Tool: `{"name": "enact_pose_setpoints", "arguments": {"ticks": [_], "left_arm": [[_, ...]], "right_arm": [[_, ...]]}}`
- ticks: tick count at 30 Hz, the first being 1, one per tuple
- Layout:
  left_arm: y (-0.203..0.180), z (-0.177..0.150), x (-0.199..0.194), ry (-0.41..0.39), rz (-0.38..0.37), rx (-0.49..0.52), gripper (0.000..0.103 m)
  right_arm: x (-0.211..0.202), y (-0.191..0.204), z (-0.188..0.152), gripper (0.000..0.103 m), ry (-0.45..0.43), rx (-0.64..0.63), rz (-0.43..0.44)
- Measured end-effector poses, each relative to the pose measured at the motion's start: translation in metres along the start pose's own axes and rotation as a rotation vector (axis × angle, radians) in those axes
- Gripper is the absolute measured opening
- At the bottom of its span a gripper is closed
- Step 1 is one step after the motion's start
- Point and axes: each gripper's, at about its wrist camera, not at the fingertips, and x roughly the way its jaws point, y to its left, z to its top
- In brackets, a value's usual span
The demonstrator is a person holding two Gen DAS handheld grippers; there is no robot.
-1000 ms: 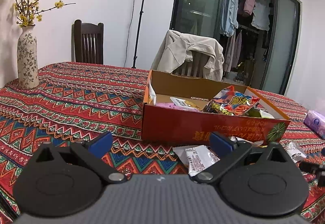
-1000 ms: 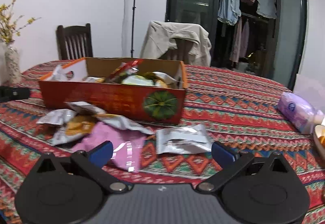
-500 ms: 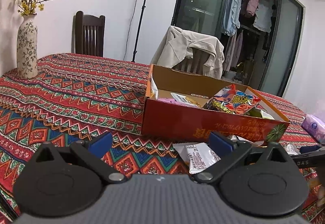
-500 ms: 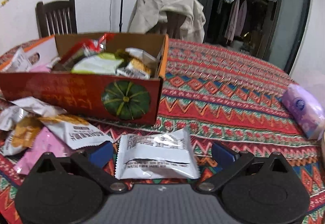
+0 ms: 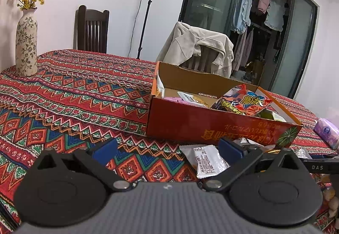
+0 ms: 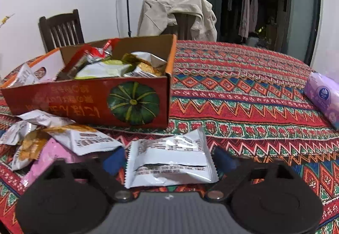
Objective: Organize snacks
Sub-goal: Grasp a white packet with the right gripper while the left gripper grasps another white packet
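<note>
My right gripper (image 6: 169,159) is closing around the silver packet (image 6: 169,159), lower centre: light, crinkly, slippery; I grip mid-body. Left gripper (image 5: 167,149) stands wide, empty.

From my left gripper (image 5: 167,150) I see its blue pads spread wide with nothing between them, hovering over the patterned tablecloth (image 5: 74,94) at the bottom of the frame. Right of centre sits the red cardboard box (image 5: 211,126) holding snack bags, a bright red-and-blue bag (image 5: 243,103) on top, and a white packet (image 5: 206,160) lies on the cloth just before it. A floral vase (image 5: 26,43) stands at the left edge, a purple tissue pack (image 5: 326,133) at the right, and a black bar marked DAS (image 5: 317,167) pokes in low right.
</note>
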Motion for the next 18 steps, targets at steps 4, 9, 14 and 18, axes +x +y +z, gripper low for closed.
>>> {"name": "enact_pose_setpoints", "arguments": {"ticks": [4, 9, 14, 18], "left_arm": [[-0.001, -0.001, 0.001, 0.003, 0.014, 0.002, 0.103], [0.000, 0.000, 0.003, 0.017, 0.038, -0.006, 0.103], [-0.008, 0.005, 0.002, 0.045, 0.063, 0.002, 0.103], [-0.022, 0.011, 0.007, 0.072, 0.063, 0.017, 0.103]], "right_arm": [[-0.006, 0.001, -0.001, 0.066, -0.025, -0.006, -0.007], [-0.018, -0.001, -0.003, 0.062, -0.072, 0.007, -0.001], [-0.032, -0.004, -0.005, 0.062, -0.138, 0.024, 0.016], [-0.040, -0.007, -0.005, 0.063, -0.169, 0.039, 0.026]]}}
